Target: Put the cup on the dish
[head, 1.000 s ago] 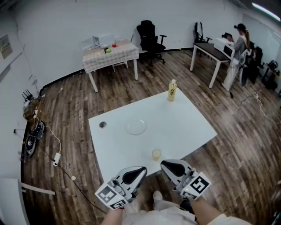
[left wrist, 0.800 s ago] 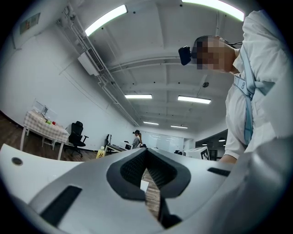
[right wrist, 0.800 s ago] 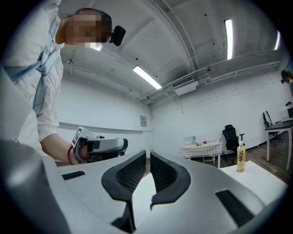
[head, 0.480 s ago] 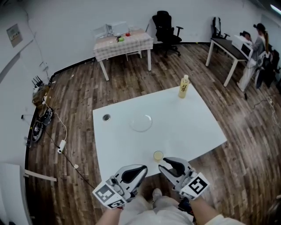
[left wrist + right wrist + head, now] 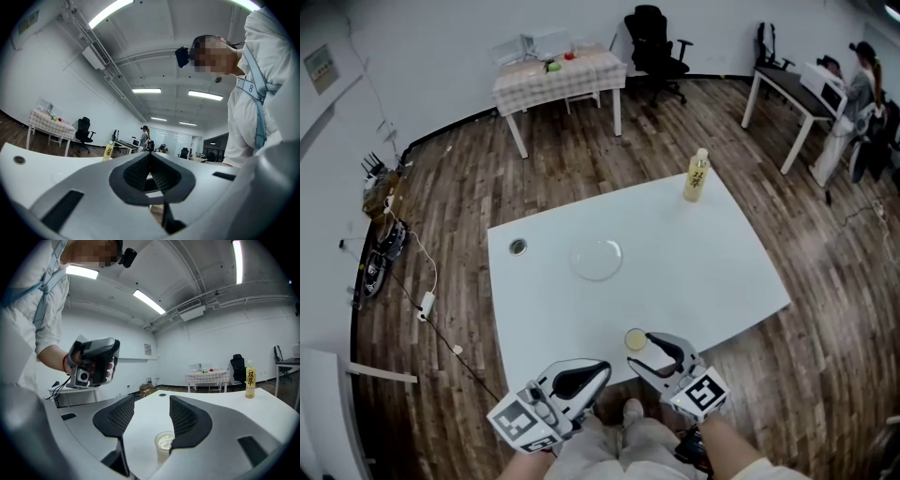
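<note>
Reaching: we bring the right gripper (image 5: pixel 645 349) up to the cup (image 5: pixel 635 338); no grasp yet.
Cup place: upright on the table (image 5: pixel 712 272), close to its near edge, well apart from the dish (image 5: pixel 596 260), which sits nearer the middle.
Key relation: the cup stands just ahead of the right gripper, toward its right-hand jaw, with its long axis vertical. The right hand is nearer.
Right claw: jaws wide apart, having just been opening; nothing held.
Left claw: left gripper (image 5: pixel 598 373) jaws together, empty, off the near edge.
Doubt: the cup seems not yet inside the gap; one jaw partly hides it.
Change: a second ago the right gripper sat further back from the cup; now it is beside it.
</note>
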Action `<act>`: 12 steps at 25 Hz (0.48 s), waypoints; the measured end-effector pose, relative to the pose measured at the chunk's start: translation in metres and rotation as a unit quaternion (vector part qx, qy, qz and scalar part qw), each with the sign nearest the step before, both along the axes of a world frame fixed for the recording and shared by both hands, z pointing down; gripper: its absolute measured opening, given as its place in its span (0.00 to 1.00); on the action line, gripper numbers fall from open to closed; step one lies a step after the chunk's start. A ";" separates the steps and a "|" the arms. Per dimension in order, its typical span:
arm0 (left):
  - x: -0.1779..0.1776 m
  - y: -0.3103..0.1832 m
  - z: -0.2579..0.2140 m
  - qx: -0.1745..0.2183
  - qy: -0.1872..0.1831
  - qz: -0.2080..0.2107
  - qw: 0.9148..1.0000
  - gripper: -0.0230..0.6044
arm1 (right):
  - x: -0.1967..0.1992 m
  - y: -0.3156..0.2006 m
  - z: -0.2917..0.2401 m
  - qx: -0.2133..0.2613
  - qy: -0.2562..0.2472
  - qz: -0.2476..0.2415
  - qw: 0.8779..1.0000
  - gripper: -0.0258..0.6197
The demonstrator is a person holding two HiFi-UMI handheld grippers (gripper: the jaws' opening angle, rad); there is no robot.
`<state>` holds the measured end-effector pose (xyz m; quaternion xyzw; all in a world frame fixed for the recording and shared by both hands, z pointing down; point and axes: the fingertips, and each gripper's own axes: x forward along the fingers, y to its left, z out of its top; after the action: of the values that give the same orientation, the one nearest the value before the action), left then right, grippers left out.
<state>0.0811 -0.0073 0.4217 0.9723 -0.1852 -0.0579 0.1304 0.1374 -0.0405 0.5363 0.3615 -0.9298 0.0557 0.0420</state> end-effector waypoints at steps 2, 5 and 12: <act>-0.002 -0.005 0.000 -0.003 0.006 -0.007 1.000 0.04 | 0.002 -0.002 0.015 -0.014 0.009 0.004 1.000 0.42; -0.005 -0.009 0.002 -0.006 0.012 -0.016 1.000 0.04 | 0.007 -0.006 0.037 -0.032 0.020 0.012 0.999 0.43; -0.013 -0.014 0.018 -0.023 -0.005 -0.015 1.000 0.04 | 0.009 -0.015 0.070 -0.051 0.037 0.022 0.998 0.47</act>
<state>0.0686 -0.0209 0.4397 0.9664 -0.2018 -0.0510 0.1508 0.1468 -0.0553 0.6061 0.3806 -0.9156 0.0902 0.0931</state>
